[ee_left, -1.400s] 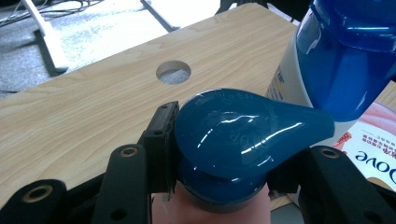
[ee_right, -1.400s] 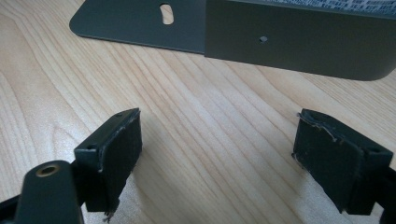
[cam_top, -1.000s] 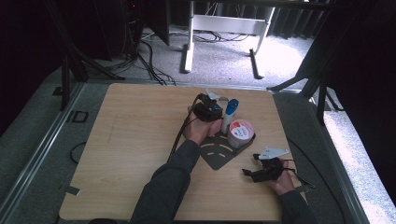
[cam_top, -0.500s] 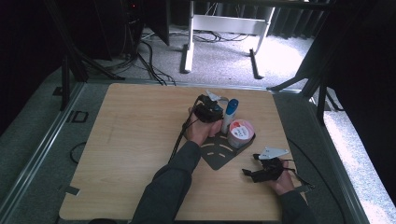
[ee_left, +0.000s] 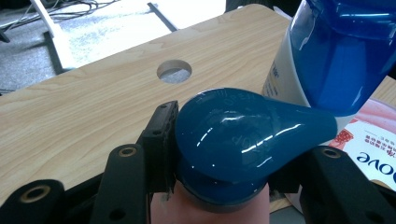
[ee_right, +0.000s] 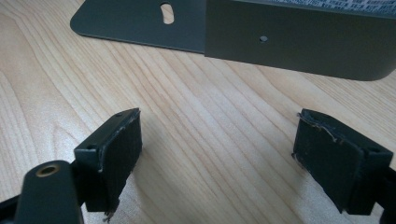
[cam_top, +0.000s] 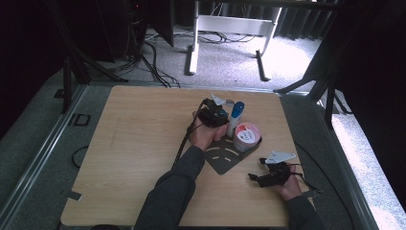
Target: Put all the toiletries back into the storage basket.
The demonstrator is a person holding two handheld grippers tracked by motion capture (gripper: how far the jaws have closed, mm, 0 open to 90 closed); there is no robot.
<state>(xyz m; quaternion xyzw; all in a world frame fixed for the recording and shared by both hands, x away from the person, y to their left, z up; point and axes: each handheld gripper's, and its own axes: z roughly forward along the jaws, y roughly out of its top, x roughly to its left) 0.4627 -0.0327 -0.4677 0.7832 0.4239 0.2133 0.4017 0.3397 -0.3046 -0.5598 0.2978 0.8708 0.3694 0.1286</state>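
Note:
In the left gripper view my left gripper (ee_left: 224,156) is shut on a pinkish bottle with a dark blue teardrop cap (ee_left: 233,128), which stands upright between the jaws. Close on its right rises a white bottle with a blue cap (ee_left: 336,51), and beside that lies a round pink Dove tub (ee_left: 369,140). From above, the left gripper (cam_top: 214,114) is at the back of a black metal holder (cam_top: 222,157), next to the white bottle (cam_top: 235,117) and the tub (cam_top: 246,136). My right gripper (cam_top: 257,171) rests low on the table, open, with bare wood between its pads (ee_right: 116,149).
The holder's dark wall and slotted base plate (ee_right: 289,39) lie just ahead of the right gripper. A round hole (ee_left: 173,71) pierces the wooden table (cam_top: 134,143) beyond the left gripper. Cables trail from both grippers. White desk legs (cam_top: 194,48) stand on the carpet beyond the far edge.

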